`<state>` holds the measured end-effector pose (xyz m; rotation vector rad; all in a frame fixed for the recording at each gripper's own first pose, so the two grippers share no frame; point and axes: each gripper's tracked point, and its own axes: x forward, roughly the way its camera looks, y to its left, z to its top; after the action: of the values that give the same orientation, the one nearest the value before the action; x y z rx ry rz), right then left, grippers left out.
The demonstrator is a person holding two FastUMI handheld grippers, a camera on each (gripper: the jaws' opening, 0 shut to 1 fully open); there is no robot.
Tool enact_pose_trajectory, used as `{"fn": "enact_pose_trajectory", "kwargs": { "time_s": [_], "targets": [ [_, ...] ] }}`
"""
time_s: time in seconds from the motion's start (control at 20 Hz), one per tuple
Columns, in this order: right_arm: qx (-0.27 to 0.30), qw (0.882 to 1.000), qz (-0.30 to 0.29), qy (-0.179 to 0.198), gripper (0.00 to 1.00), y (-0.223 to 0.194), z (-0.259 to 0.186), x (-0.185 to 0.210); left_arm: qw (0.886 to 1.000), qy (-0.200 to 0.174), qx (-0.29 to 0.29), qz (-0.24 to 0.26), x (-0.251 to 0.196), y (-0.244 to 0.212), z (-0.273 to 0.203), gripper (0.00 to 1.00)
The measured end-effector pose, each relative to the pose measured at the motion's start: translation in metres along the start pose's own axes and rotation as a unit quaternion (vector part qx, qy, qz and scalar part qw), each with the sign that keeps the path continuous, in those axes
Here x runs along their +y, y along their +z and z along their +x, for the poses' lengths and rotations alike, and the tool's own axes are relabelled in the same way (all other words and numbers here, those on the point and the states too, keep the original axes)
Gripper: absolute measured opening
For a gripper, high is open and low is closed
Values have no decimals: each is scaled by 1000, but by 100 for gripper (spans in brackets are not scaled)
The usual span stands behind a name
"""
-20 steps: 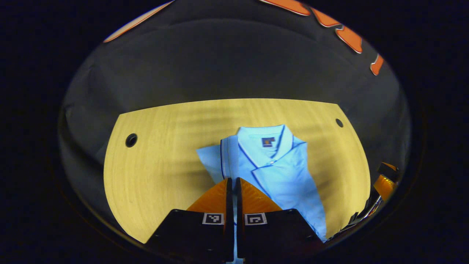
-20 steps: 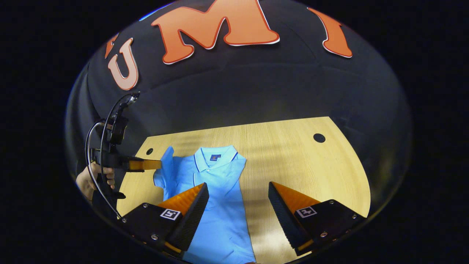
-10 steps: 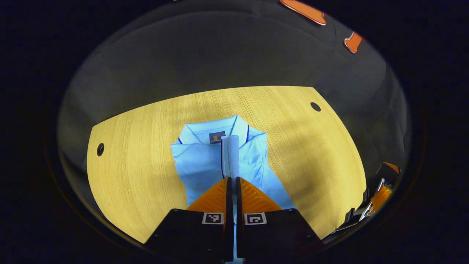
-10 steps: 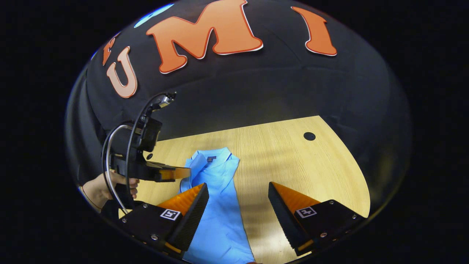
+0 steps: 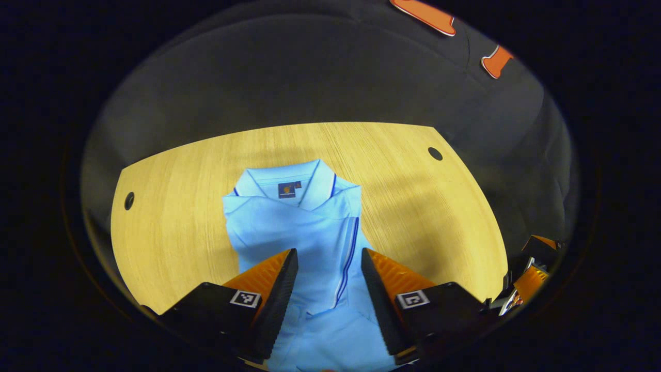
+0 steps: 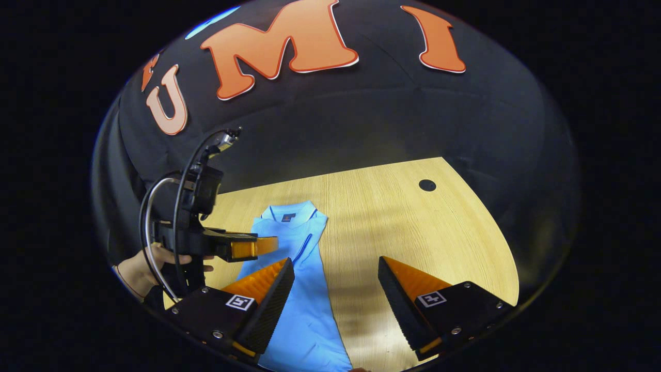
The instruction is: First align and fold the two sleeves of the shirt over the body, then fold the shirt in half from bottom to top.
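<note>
A light blue polo shirt (image 5: 294,227) lies collar-away on the wooden table (image 5: 170,206), both sleeves folded over its body; the left sleeve's dark-striped cuff (image 5: 350,253) rests on the chest. My left gripper (image 5: 328,258) hovers open just above the shirt's middle, holding nothing. In the right gripper view the same shirt (image 6: 299,279) appears as a narrow strip, and my right gripper (image 6: 335,268) stands open above its right edge and the bare table. The left gripper (image 6: 263,245), held by a hand (image 6: 147,261), hangs over the shirt's left side there.
The table (image 6: 413,237) has round cable holes at its far corners (image 5: 435,153) (image 5: 128,200) (image 6: 427,185). The right gripper's body (image 5: 532,263) shows at the low right edge of the left gripper view. Bare wood lies right of the shirt.
My left gripper carried the left sleeve across the shirt's body, then opened and let it go; the sleeve now lies flat on the chest. The right gripper stayed open, nearly still.
</note>
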<state>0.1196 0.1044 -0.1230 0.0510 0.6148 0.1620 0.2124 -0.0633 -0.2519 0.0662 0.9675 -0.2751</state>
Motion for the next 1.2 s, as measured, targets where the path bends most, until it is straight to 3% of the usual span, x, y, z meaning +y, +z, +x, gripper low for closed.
{"fn": "enact_pose_trajectory", "kwargs": {
  "time_s": [0.1, 0.6, 1.0, 1.2],
  "targets": [
    [8, 1000, -3, 2, 99, -3, 4, 4, 1000, 19, -7, -9, 17, -5, -15, 100],
    [78, 996, -48, 3, 99, -52, 19, 28, 996, 68, -10, -64, 106, -69, -80, 100],
    [177, 980, -84, -21, 99, -145, 1, 14, 993, 80, 61, -67, 136, -181, -106, 100],
    [236, 967, -92, -33, 99, -200, -23, -2, 990, 87, 88, -69, 144, -224, -120, 100]
  ]
}}
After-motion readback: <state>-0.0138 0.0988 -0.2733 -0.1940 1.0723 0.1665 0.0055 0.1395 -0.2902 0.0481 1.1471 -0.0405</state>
